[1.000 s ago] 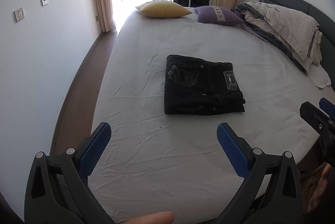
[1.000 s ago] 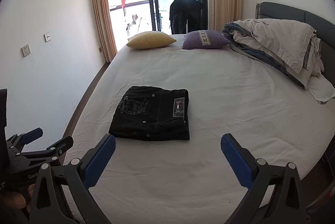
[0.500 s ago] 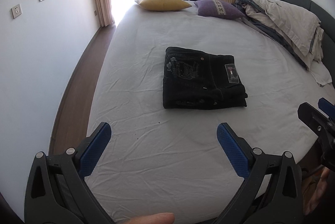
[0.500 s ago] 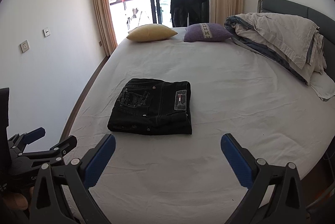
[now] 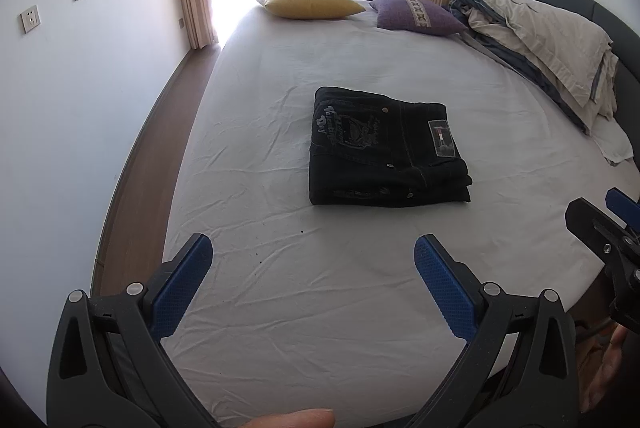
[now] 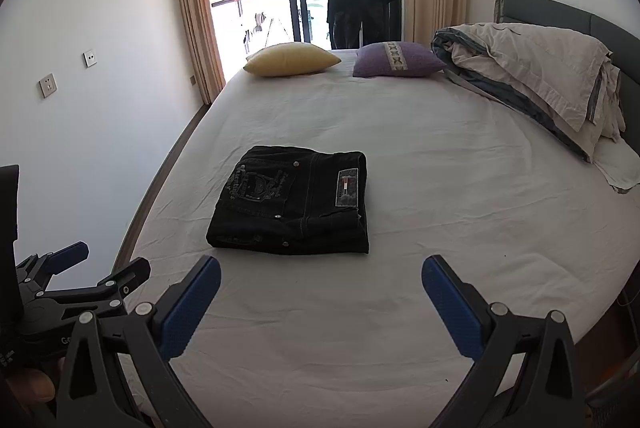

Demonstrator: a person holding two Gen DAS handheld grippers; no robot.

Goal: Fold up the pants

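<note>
On bed (image 5: 360,308), folded pants (image 5: 384,151) w/ bare sheet all round.

The black denim pants (image 5: 384,147) are folded up into a neat, chunky rectangle lying flat on the white bed sheet (image 5: 360,308), roughly mid-bed and a bit toward the sheet's near edge. Back pocket side is up, so you can see pale embroidered lettering, a few metal rivets and a small rectangular brand patch. The stacked fold layers show along the edge facing the foot of the sheet.
</note>
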